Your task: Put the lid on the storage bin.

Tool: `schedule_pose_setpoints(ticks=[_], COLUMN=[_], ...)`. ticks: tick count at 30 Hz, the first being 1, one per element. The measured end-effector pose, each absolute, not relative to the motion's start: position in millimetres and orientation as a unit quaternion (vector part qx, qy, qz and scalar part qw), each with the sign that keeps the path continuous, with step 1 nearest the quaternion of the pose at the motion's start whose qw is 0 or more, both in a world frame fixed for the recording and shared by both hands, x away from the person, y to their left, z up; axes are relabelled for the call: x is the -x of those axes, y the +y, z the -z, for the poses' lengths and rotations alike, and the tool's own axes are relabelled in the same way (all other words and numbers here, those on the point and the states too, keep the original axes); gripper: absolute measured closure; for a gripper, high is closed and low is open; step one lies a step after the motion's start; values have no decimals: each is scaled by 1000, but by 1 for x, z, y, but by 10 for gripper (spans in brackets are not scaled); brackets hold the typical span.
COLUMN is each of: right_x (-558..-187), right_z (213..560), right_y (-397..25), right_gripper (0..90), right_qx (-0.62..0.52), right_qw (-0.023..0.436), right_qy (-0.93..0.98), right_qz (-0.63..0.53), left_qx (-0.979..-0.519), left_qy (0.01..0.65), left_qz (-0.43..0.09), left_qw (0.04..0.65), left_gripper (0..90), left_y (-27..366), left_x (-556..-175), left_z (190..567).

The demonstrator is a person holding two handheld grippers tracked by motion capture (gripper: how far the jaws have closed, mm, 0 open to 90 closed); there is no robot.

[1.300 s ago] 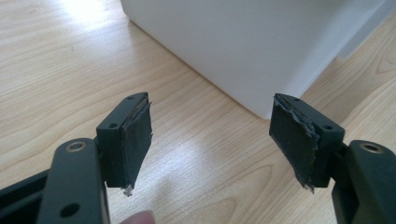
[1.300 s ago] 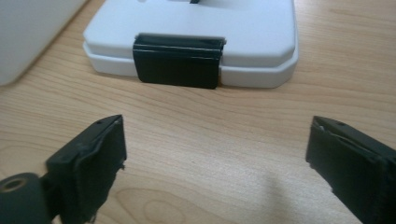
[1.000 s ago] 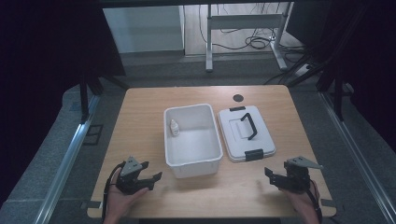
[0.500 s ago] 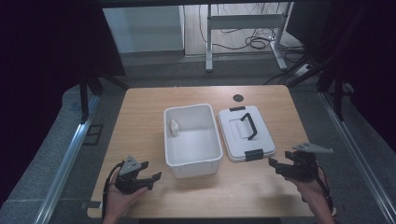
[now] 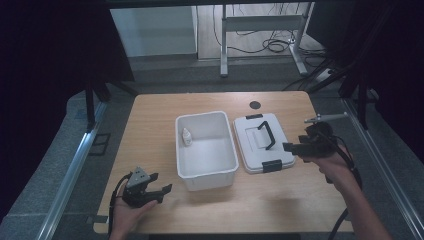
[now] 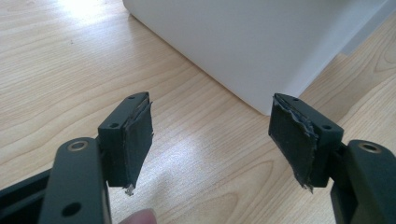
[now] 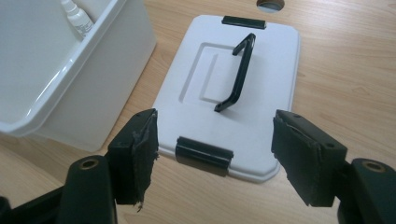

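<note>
A white open box (image 5: pixel 206 150) (image 7: pixel 70 79) stands mid-table with a small white dropper bottle (image 5: pixel 186 136) (image 7: pixel 77 18) inside at its left wall. Its white lid (image 5: pixel 262 141) (image 7: pixel 233 93) lies flat to the right, black handle (image 5: pixel 265 132) (image 7: pixel 238 72) raised, black clips at both ends. My right gripper (image 5: pixel 292 147) (image 7: pixel 215 161) hovers open just right of the lid, its jaws framing the lid's near clip (image 7: pixel 203 153). Near the table's front left, my left gripper (image 5: pixel 162 190) (image 6: pixel 210 140) rests open and faces the box's outer wall (image 6: pixel 243 42).
A dark round hole (image 5: pixel 255 105) sits in the wooden table (image 5: pixel 150 125) behind the lid. A metal desk frame (image 5: pixel 260 30) and cables lie on the floor beyond the far edge. Rails run along both sides of the table.
My right gripper has moved forward from the front right edge up to the lid's right side. The left gripper has stayed in place.
</note>
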State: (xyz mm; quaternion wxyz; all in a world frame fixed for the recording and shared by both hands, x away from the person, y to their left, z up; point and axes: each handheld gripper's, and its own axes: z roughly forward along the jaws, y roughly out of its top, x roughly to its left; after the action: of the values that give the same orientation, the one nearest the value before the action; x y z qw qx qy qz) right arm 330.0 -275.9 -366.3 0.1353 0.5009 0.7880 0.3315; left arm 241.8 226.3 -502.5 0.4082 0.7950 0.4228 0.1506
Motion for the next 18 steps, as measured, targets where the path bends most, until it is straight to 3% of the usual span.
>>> schedule_pose_setpoints(ticks=[18], right_x=[-388], right_z=[364], right_y=[-276], right_gripper=[424], right_qx=[-528], right_qw=[72], right_qy=[791], right_qz=[-302], left_qx=[-796], left_qy=[422], left_qz=[-148], left_qw=[408], left_gripper=[305], left_y=[225], left_x=[-242], left_z=[503])
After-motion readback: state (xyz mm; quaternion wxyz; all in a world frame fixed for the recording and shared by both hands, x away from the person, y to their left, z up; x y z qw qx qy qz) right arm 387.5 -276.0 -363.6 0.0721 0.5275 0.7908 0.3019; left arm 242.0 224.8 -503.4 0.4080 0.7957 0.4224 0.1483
